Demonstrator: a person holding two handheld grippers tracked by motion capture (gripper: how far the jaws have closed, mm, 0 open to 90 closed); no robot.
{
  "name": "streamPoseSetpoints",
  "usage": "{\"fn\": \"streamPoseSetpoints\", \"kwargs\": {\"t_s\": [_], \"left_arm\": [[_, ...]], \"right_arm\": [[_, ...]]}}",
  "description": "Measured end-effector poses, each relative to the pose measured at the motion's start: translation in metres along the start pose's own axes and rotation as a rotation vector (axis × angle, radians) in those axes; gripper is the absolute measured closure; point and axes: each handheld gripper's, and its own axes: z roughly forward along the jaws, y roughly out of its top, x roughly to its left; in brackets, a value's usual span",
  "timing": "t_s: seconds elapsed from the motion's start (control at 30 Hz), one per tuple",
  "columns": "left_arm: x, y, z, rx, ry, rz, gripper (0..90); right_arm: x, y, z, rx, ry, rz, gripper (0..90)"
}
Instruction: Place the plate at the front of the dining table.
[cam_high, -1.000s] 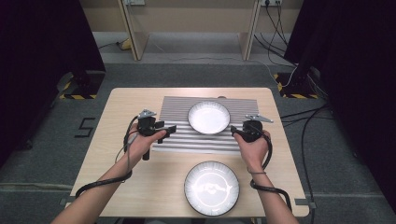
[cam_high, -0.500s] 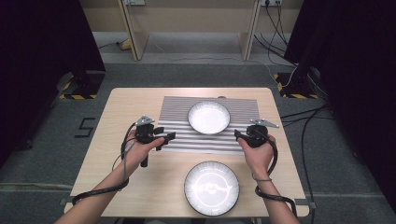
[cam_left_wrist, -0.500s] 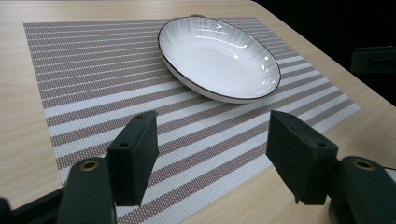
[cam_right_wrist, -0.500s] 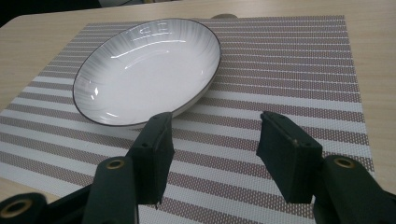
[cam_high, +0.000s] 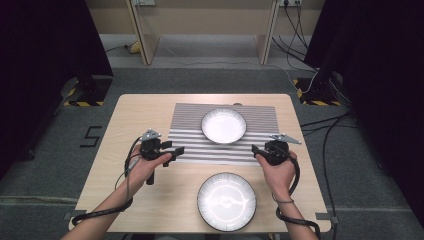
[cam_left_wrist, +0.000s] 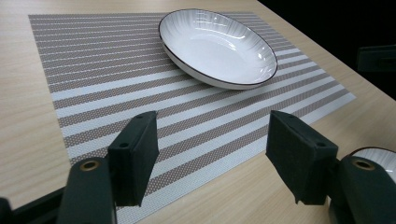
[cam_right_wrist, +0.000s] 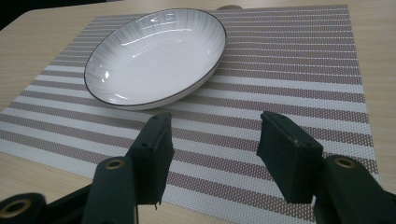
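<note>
A white dish with a dark rim (cam_high: 223, 125) (cam_left_wrist: 217, 45) (cam_right_wrist: 156, 56) rests on a grey-and-white striped placemat (cam_high: 190, 140) (cam_left_wrist: 93, 70) (cam_right_wrist: 299, 70). A second white plate (cam_high: 226, 201) lies on the bare wood near the front edge; a sliver of it (cam_left_wrist: 378, 156) shows at the right of the left gripper view. My left gripper (cam_high: 175, 151) (cam_left_wrist: 212, 151) is open and empty over the mat's front left corner. Over the mat's front right corner hovers my right gripper (cam_high: 257, 150) (cam_right_wrist: 212, 154), open too, with nothing between its jaws.
The wooden table (cam_high: 150, 107) has bare strips left and right of the mat. Cables trail from both grippers toward the front edge. Beyond the table are grey floor, two wooden posts (cam_high: 140, 30) and dark curtains at each side.
Both hands have drawn back toward the front of the table and slightly outward, away from the dish on the mat. Both grippers stay open.
</note>
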Motion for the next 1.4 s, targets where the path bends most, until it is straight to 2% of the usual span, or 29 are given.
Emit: {"fn": "streamPoseSetpoints", "kwargs": {"t_s": [0.23,0.33,0.63,0.77,0.83,1.13,1.4], "left_arm": [[0.0,-0.009,-0.013,-0.007,-0.012,0.001,33.9],[0.001,-0.015,-0.018,-0.001,-0.005,0.014,33.9],[0.001,-0.028,-0.03,-0.014,0.0,0.01,33.9],[0.002,-0.03,-0.035,-0.023,-0.005,0.003,33.8],[0.002,-0.031,-0.037,-0.028,-0.014,-0.015,33.8],[0.005,-0.035,-0.045,-0.027,0.005,0.0,33.8],[0.007,-0.042,-0.052,-0.032,0.008,-0.009,33.8]], "right_arm": [[0.002,-0.004,-0.006,-0.002,0.005,-0.008,44.6],[0.002,-0.006,-0.01,-0.006,0.006,-0.008,44.5],[-0.003,-0.012,-0.02,-0.006,0.004,-0.002,44.3],[-0.006,-0.014,-0.024,-0.011,0.0,-0.001,44.3],[-0.007,-0.015,-0.026,-0.012,-0.002,0.002,44.3],[-0.014,-0.025,-0.035,-0.016,-0.006,0.019,44.2],[-0.021,-0.032,-0.042,-0.021,-0.011,0.028,44.1]]}}
